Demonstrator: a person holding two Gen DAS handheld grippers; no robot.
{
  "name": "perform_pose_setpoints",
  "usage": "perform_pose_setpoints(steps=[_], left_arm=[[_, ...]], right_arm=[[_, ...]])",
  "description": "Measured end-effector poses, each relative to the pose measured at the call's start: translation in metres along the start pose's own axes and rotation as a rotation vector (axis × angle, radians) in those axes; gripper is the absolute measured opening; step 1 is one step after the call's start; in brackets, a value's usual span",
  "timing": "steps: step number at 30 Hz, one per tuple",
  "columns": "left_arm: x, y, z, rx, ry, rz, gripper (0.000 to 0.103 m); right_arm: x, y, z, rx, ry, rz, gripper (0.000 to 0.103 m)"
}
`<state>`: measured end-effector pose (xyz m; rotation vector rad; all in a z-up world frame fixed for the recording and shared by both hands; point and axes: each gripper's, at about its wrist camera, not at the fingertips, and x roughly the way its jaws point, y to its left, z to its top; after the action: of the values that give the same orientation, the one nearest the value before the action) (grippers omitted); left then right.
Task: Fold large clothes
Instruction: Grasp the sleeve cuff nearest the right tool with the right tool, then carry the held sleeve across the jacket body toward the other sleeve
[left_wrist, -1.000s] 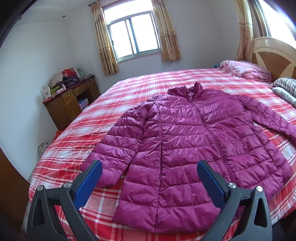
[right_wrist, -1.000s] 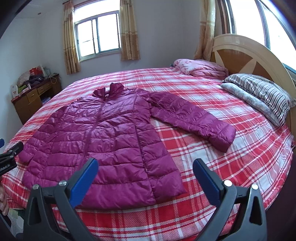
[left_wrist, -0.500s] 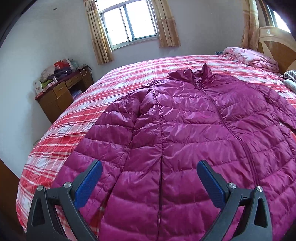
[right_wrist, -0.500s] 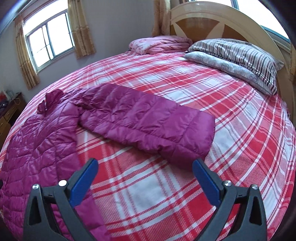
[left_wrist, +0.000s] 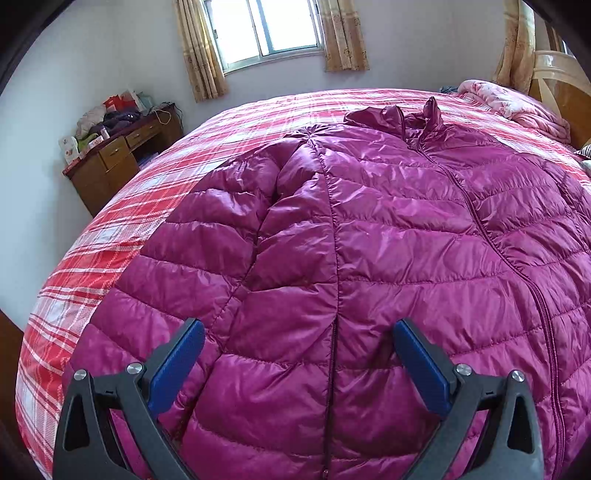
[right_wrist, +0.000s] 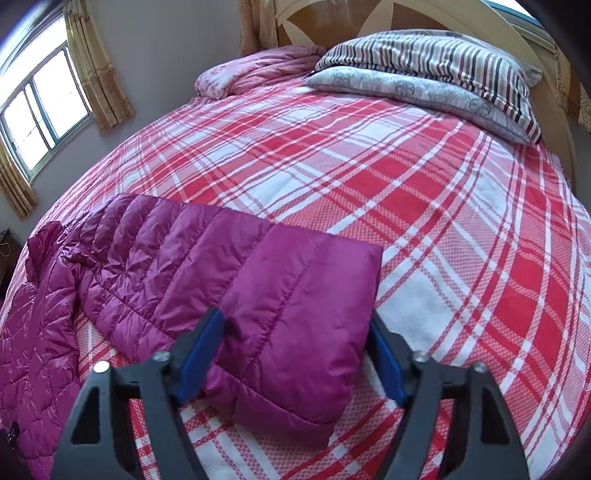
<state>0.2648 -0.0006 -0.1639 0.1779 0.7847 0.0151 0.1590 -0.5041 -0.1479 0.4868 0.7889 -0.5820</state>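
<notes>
A magenta quilted puffer jacket (left_wrist: 388, 229) lies flat, front up and zipped, on a red plaid bed (left_wrist: 122, 221). My left gripper (left_wrist: 297, 350) is open and empty, low over the jacket's lower left front beside the left sleeve (left_wrist: 207, 236). In the right wrist view the jacket's other sleeve (right_wrist: 207, 273) stretches across the bed. My right gripper (right_wrist: 295, 343) is open, with its blue fingers (right_wrist: 201, 350) straddling the sleeve's cuff end (right_wrist: 303, 332), not closed on it.
Striped and grey pillows (right_wrist: 436, 70) and a pink folded blanket (right_wrist: 258, 70) lie by the wooden headboard (right_wrist: 417, 18). A wooden desk with clutter (left_wrist: 114, 155) stands by the wall left of the bed. Windows with curtains (left_wrist: 269, 33) are behind.
Both grippers have moved forward and down toward the jacket. The left now hovers close over the lower front; the right has reached the sleeve cuff and narrowed around it.
</notes>
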Motion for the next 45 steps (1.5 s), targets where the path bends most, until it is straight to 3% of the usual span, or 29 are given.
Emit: perform_pose_setpoints(steps=[1,3,8,18,26,35,45], left_arm=[[0.000,0.001,0.000,-0.003,0.001,-0.003,0.102],[0.000,0.002,0.000,-0.010,0.000,-0.011,0.102],[-0.001,0.008,-0.002,-0.028,0.008,-0.018,0.102],[-0.022,0.038,-0.004,-0.084,-0.029,0.018,0.102],[-0.037,0.068,-0.004,-0.126,-0.068,0.048,0.102],[-0.030,0.103,0.001,-0.180,-0.078,0.102,0.102],[-0.015,0.147,0.000,-0.245,-0.069,0.183,0.102]], right_arm=[[-0.001,0.001,0.000,-0.004,-0.010,0.002,0.063],[-0.002,-0.002,0.003,0.005,-0.012,0.024,0.042],[-0.007,0.005,0.011,-0.031,-0.021,0.032,0.023],[-0.048,0.044,0.043,-0.174,-0.166,-0.016,0.018],[-0.103,0.114,0.062,-0.344,-0.334,0.005,0.018],[-0.149,0.220,0.044,-0.605,-0.452,0.093,0.017],[-0.134,0.322,0.002,-0.834,-0.447,0.176,0.017]])
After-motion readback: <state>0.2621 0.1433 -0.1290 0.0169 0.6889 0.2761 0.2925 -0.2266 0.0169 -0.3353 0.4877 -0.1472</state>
